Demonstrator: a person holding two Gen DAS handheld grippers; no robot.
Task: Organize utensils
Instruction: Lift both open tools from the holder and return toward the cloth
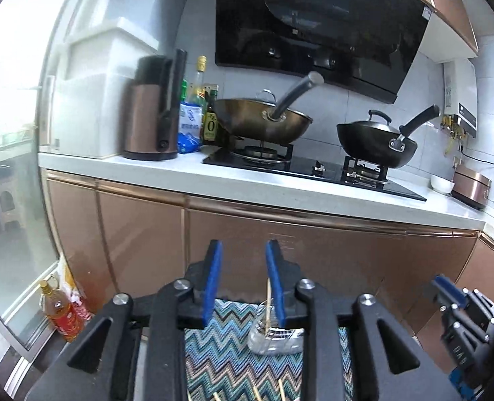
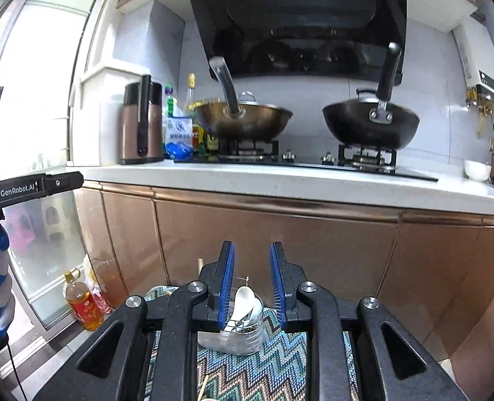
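Utensils [image 2: 243,304] in glass jar [image 2: 237,337] on zigzag mat [image 2: 280,367]; copper cabinets [image 2: 280,244] behind.

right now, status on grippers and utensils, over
left gripper and right gripper open, empty. spoons in metal holder, chopstick in glass jar. nothing in the way.

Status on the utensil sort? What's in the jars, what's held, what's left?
Done: white spoon sits in a glass jar; one chopstick stands in the other jar. In hand: nothing; left gripper and right gripper are both open and empty. Left: loose chopsticks lie on the zigzag mat.
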